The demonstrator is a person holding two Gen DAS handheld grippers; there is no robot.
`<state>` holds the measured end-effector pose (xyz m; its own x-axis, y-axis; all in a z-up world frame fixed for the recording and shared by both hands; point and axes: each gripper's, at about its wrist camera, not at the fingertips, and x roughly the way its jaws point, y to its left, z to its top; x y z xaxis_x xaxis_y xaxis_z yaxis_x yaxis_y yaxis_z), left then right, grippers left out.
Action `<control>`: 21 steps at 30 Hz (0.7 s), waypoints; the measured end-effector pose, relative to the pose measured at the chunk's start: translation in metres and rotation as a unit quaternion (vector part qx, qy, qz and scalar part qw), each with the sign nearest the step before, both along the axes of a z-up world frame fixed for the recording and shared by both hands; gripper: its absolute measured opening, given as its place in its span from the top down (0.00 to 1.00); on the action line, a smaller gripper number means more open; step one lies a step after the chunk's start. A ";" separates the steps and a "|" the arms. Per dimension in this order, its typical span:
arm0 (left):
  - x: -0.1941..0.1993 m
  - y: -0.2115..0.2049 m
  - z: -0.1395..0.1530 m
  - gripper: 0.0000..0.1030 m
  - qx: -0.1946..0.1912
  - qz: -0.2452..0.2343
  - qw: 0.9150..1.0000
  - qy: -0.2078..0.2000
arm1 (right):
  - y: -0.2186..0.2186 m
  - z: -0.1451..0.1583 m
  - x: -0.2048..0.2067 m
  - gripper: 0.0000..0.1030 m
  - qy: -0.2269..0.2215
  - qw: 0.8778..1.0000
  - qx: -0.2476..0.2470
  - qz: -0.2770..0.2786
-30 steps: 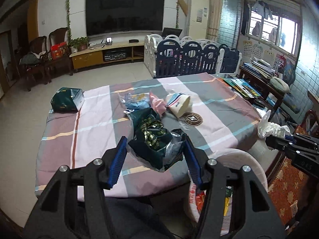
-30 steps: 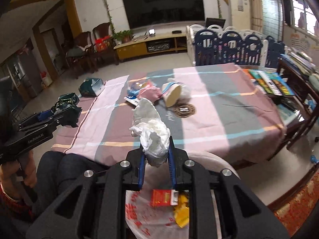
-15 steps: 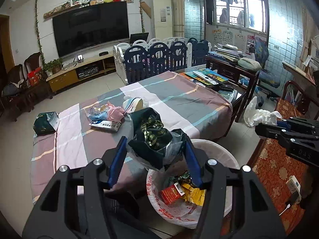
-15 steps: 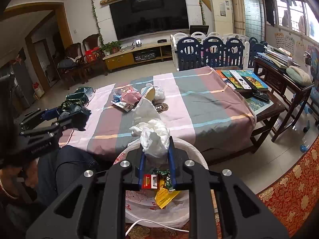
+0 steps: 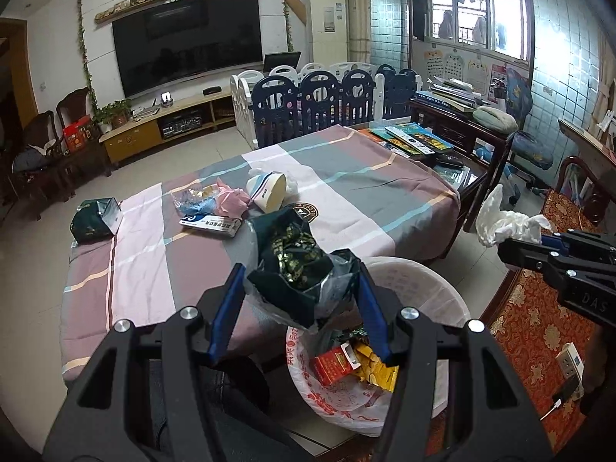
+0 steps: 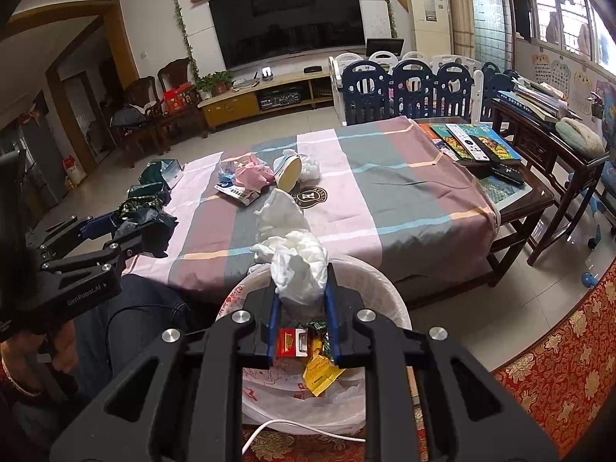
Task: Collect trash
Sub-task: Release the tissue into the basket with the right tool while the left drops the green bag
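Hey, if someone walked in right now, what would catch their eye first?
Probably the two claws over the white trash basket beside the table: the left claw clamps a crumpled dark green wrapper, the right claw a wad of white tissue. Behind them, more litter sits on the striped tablecloth.

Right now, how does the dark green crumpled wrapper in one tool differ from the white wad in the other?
The dark green foil wrapper is bulky and shiny, with gold print; the white tissue wad is plain, soft and smaller. The left tool stands wide around the wrapper; the right tool is pinched narrow on the wad. Both are crumpled trash held above the lined white bin.
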<state>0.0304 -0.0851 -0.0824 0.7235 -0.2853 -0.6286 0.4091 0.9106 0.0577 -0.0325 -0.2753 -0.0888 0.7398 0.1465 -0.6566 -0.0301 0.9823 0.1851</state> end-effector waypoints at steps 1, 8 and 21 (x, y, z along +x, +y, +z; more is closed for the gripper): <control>0.000 0.002 -0.001 0.45 -0.003 0.001 1.000 0.002 | 0.002 0.000 0.002 0.80 0.004 1.000 -0.003 0.000; 0.002 0.023 0.001 0.45 -0.024 0.015 1.000 0.004 | 0.024 0.006 0.010 0.80 0.013 1.000 -0.025 0.010; 0.004 0.028 -0.004 0.44 -0.026 0.023 0.999 0.018 | 0.036 -0.020 0.021 0.80 0.044 0.998 -0.027 0.023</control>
<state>0.0347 -0.0572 -0.0860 0.7143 -0.2846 -0.6394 0.3676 0.9300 -0.0032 -0.0120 -0.2389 -0.1084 0.6717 0.1427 -0.7269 -0.0621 0.9887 0.1367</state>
